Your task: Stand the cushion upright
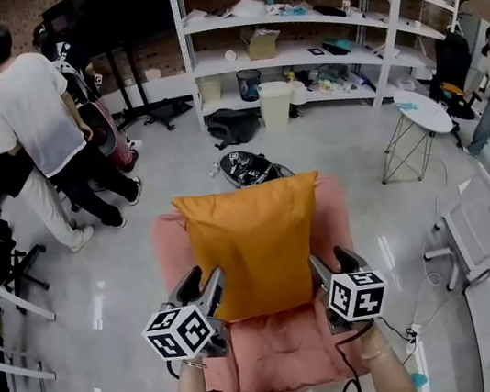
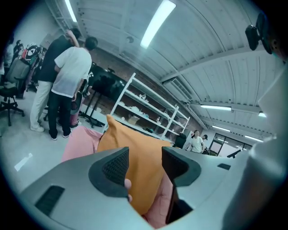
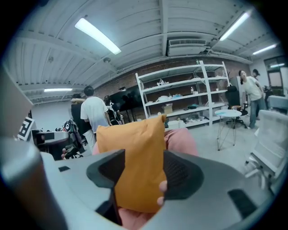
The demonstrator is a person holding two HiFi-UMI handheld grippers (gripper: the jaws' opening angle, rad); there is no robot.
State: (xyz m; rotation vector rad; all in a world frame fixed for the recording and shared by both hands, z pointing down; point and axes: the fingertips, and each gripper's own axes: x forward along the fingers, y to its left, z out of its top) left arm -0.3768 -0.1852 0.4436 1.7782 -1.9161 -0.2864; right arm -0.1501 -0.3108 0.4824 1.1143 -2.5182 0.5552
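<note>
The orange cushion [image 1: 258, 244] stands nearly upright on the pink armchair [image 1: 280, 352], leaning on its backrest. My left gripper [image 1: 209, 285] is at the cushion's lower left corner and my right gripper [image 1: 326, 265] at its lower right corner. In the left gripper view the cushion [image 2: 139, 157] fills the gap in my left gripper [image 2: 145, 164], with the pink chair [image 2: 81, 141] behind it. In the right gripper view the cushion's edge [image 3: 135, 161] is pinched in my right gripper [image 3: 144, 168], and the chair back [image 3: 180, 137] shows behind.
Two people [image 1: 31, 114] stand at the back left beside office chairs. White shelving [image 1: 309, 21] lines the back wall, with a black bag [image 1: 234, 127] on the floor before it. A small round table [image 1: 421, 110] and a white chair [image 1: 482, 225] stand to the right.
</note>
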